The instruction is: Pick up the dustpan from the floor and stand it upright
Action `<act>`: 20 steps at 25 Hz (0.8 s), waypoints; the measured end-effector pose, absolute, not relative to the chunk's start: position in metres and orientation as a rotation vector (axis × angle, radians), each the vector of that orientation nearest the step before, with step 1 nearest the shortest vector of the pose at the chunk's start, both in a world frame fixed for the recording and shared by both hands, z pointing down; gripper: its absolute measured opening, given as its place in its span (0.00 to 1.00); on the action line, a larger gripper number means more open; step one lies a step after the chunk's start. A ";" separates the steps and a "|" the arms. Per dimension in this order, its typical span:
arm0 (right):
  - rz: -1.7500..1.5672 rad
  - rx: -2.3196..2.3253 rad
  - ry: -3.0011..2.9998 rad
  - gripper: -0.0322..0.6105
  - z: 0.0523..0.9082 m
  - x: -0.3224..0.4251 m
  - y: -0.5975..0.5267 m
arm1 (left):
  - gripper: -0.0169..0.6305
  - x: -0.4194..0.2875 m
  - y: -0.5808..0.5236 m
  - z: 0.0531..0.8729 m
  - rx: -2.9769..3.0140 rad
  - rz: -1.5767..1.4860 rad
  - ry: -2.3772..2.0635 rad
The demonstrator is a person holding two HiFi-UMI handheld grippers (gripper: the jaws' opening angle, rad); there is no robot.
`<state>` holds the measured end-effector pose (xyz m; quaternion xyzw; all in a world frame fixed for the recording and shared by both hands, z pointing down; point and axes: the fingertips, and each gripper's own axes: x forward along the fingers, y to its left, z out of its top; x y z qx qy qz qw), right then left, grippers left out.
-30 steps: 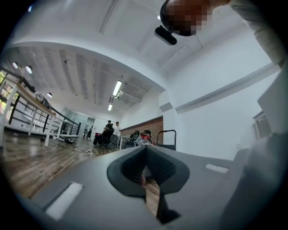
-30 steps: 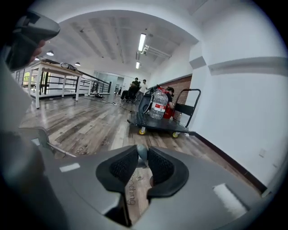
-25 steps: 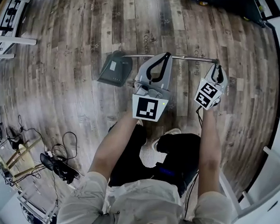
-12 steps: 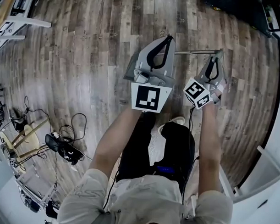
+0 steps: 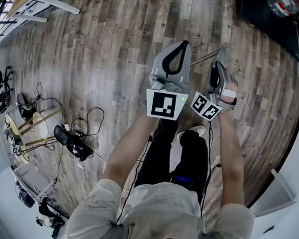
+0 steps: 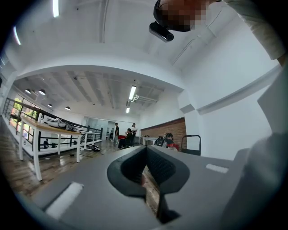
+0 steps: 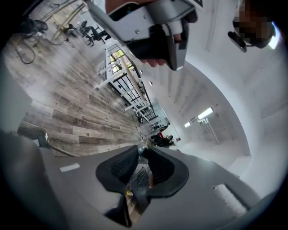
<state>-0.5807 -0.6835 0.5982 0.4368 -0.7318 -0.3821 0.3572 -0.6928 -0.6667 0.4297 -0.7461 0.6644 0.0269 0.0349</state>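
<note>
In the head view the dustpan's thin metal handle (image 5: 204,56) slants up to the right, off the wooden floor (image 5: 108,51). My right gripper (image 5: 220,51) is shut on its upper end. In the right gripper view a dark round part of the handle (image 7: 142,152) sits pinched between the jaw tips of the right gripper (image 7: 143,155). The pan itself is hidden behind my left gripper (image 5: 184,43), which is held just left of the handle. Its jaws meet at the tips with nothing between them, as the left gripper (image 6: 145,150) also shows in its own view.
Tangled cables and a black device (image 5: 72,144) lie on the floor at the left, beside a wooden stool (image 5: 29,124). White table legs (image 5: 46,2) stand at the top left, dark equipment (image 5: 270,18) at the top right, and white furniture (image 5: 279,187) at the lower right.
The handle has gone from lying level across the floor to slanting upward. The right gripper has risen with it. The pan, seen at the left before, is now hidden behind the left gripper.
</note>
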 end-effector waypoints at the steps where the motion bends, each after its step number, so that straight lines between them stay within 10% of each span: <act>1: -1.036 1.086 -1.895 0.17 0.583 -0.612 -0.659 | 0.06 -0.721 -0.644 0.414 -2.280 0.088 2.066; 8: -1.279 0.933 -1.909 0.16 0.532 -0.732 -0.501 | 0.06 -0.830 -0.498 0.369 -2.195 0.080 2.207; 20: -1.430 0.799 -1.982 0.18 0.477 -0.665 -0.194 | 0.06 -0.754 -0.166 0.296 -1.970 0.082 2.417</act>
